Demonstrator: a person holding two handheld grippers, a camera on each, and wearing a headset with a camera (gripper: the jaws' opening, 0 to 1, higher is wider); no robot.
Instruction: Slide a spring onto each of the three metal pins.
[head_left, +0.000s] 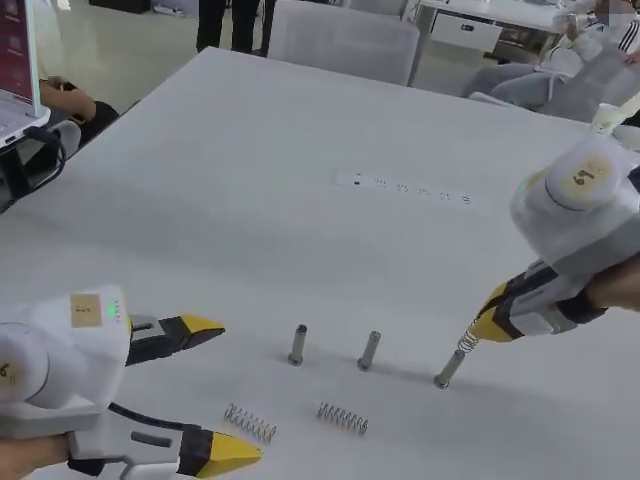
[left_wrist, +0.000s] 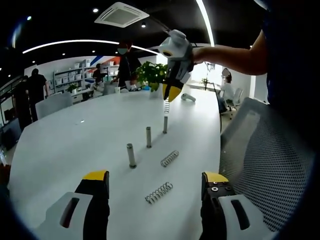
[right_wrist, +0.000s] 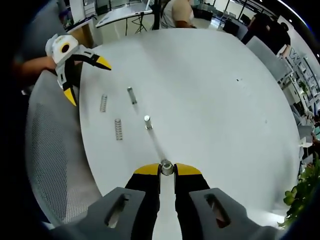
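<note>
Three metal pins stand upright in a row on the white table: left pin (head_left: 297, 345), middle pin (head_left: 369, 351), right pin (head_left: 447, 370). My right gripper (head_left: 482, 330) is shut on a spring (head_left: 467, 343), holding it just above the tilted right pin's top. That spring shows end-on between the right gripper's (right_wrist: 167, 169) yellow tips. Two loose springs (head_left: 250, 423) (head_left: 342, 418) lie in front of the pins. My left gripper (head_left: 218, 390) stands open at the near left, with nothing between its fingers (left_wrist: 95, 176). In the left gripper view the held spring (left_wrist: 166, 106) hangs over the far pin (left_wrist: 165, 124).
A row of sockets (head_left: 400, 187) is set into the table beyond the pins. A laptop (head_left: 15, 70) sits at the far left edge. Chairs (head_left: 345, 38) and people stand around the far side. A mesh chair (left_wrist: 265, 150) is by the near edge.
</note>
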